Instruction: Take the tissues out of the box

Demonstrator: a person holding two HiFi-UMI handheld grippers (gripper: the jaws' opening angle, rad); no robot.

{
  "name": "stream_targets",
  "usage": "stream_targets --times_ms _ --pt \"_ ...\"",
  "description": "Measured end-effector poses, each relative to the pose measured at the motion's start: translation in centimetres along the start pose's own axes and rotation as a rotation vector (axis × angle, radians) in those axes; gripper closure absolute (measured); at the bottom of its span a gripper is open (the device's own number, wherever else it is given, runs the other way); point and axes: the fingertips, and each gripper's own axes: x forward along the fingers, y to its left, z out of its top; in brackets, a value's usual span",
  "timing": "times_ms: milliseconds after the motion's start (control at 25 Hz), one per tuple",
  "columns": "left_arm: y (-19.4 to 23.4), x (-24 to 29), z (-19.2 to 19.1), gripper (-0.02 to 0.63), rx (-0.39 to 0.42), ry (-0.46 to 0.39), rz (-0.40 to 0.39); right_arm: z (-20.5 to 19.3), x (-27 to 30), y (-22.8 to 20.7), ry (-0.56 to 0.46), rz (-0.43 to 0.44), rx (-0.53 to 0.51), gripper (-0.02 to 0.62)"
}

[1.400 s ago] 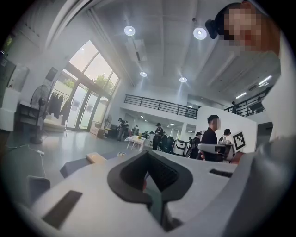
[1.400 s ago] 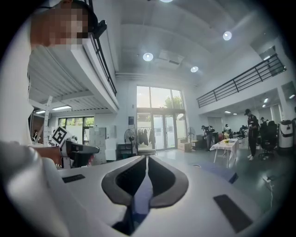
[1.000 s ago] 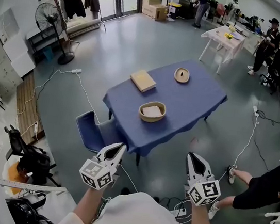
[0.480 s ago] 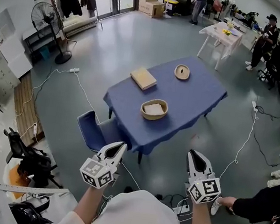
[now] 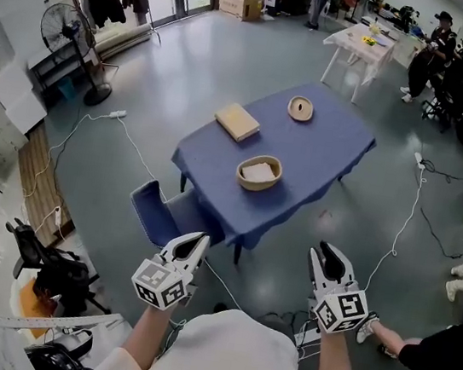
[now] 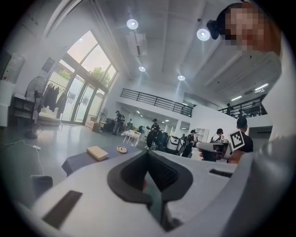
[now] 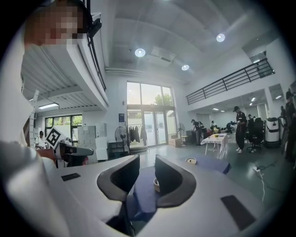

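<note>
A flat tan tissue box (image 5: pixel 236 122) lies on the blue-clothed table (image 5: pixel 323 150) some way ahead of me, and it also shows in the left gripper view (image 6: pixel 97 152). Nearer on the table stands a woven bowl (image 5: pixel 258 173) with white tissue in it. Both grippers hang in the air well short of the table. My left gripper (image 5: pixel 197 244) (image 6: pixel 148 155) is shut and holds nothing. The jaws of my right gripper (image 5: pixel 324 256) (image 7: pixel 147 172) are opening with nothing between them; the bowl (image 7: pixel 157 184) shows far off through the gap.
A small round dish (image 5: pixel 301 107) sits at the table's far end. A blue chair (image 5: pixel 154 211) stands at the near corner. Cables run over the floor (image 5: pixel 133 152). A person's foot (image 5: pixel 369 328) is at my right. A white table (image 5: pixel 360 44) and people stand at the back.
The right gripper's jaws have parted. The table has drifted slightly up in the head view, and the person at the right has moved back toward the frame's edge.
</note>
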Motion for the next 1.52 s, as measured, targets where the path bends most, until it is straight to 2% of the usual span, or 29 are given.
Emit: stream_targets --times_ms 440,840,1120,1520 --pt "1.6 -0.7 -0.3 0.598 -0.017 0.01 -0.016 -0.8 0.3 1.2 0.023 -0.034 0.016 0.472" --pt "2.6 1.6 -0.5 0.598 -0.027 0.029 0.003 -1.3 2.5 -0.7 0.045 -0.015 0.029 0.472" --pt "4.1 5.8 -0.2 0.598 -0.031 0.026 0.05 -1.7 6.8 -4.4 0.059 0.035 0.016 0.476" --pt "6.1 14.7 0.3 0.598 -0.055 0.044 0.126 -2.2 14.6 -12.1 0.108 0.124 0.013 0.479"
